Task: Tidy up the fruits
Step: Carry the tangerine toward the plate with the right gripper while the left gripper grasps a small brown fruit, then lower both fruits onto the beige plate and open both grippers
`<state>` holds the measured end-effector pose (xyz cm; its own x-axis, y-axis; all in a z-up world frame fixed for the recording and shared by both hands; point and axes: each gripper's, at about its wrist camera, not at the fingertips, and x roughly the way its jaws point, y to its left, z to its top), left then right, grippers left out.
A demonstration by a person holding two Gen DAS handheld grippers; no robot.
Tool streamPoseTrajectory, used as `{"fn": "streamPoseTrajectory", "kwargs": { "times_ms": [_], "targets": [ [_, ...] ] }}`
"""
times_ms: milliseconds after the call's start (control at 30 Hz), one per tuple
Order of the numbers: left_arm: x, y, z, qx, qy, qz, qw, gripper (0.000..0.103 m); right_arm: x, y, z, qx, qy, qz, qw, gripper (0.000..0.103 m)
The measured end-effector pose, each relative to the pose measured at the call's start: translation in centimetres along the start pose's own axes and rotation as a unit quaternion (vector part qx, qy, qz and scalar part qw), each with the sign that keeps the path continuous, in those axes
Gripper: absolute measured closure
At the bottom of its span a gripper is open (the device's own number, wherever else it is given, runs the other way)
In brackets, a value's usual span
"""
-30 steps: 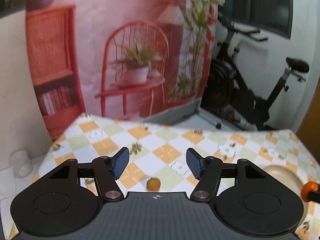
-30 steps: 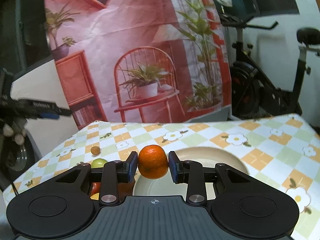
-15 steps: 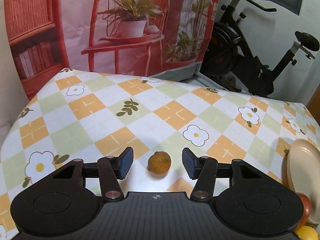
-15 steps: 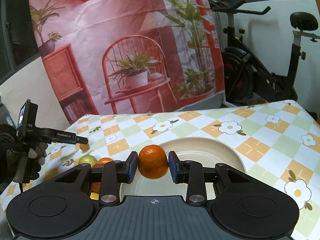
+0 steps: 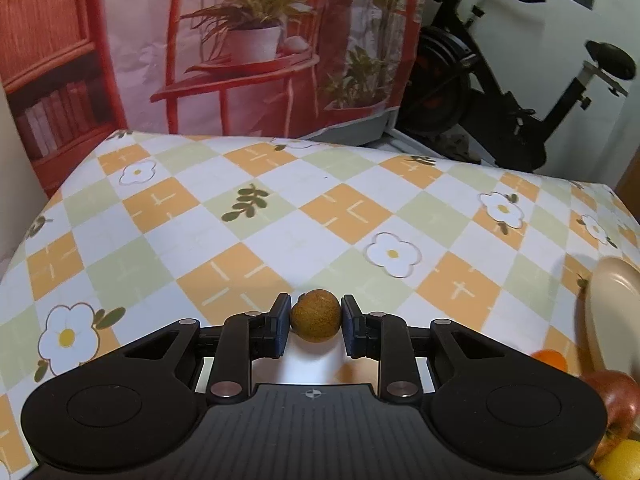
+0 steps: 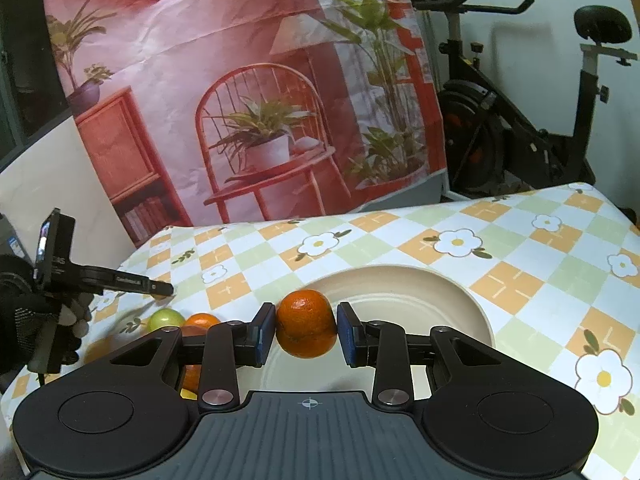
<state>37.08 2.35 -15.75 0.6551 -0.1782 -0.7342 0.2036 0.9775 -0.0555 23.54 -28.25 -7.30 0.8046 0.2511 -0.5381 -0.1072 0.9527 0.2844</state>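
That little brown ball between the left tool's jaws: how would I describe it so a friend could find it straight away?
Start at the checked flower tablecloth and find the cream plate at its right edge. Well to the plate's left, alone on the cloth, lies the small brown fruit, with the left gripper closing its jaws around it. It is dull, rough, tan and far smaller than the glossy apple beside the plate.

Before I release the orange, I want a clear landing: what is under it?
The beige plate lies beneath the orange held in the right gripper. The plate's near part is hidden by the gripper.
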Motion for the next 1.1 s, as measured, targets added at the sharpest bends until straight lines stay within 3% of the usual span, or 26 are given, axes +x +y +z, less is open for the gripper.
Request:
{"fn": "streamPoseTrajectory", "kwargs": {
  "times_ms": [233,367,500,600,733,1100],
  "targets": [
    [-3.4,-6.0,1.2,0.066,-0.036,-0.073,0.9945,0.075,0.5,-1.6,0.1,-0.008,0.007,-0.01,1.0,0.072],
    [-4.5,-11.4,1.4,0.112,-0.046,-0.133,0.9837,0.075,1.0,-3.4,0.6,-0.003,0.005,-0.022,1.0,0.072],
    [-3.7,-16.3,1.0,0.142,-0.034,-0.17,0.9747,0.075,2.3,-4.7,1.1,-0.013,0.013,-0.03,0.999,0.072],
    [-2.3,-19.0,0.5,0.162,-0.018,-0.178,0.9705,0.075,3.6,-5.5,1.4,-0.014,0.02,-0.029,0.999,0.072],
    [-0.8,-20.9,0.0,0.153,0.007,-0.181,0.9716,0.075,5.0,-5.8,1.6,-0.035,0.03,-0.035,0.998,0.072],
    [1.0,-21.6,0.1,0.177,0.037,-0.163,0.97,0.075,6.4,-6.7,1.3,-0.048,0.036,-0.046,0.997,0.072]
  ]
}}
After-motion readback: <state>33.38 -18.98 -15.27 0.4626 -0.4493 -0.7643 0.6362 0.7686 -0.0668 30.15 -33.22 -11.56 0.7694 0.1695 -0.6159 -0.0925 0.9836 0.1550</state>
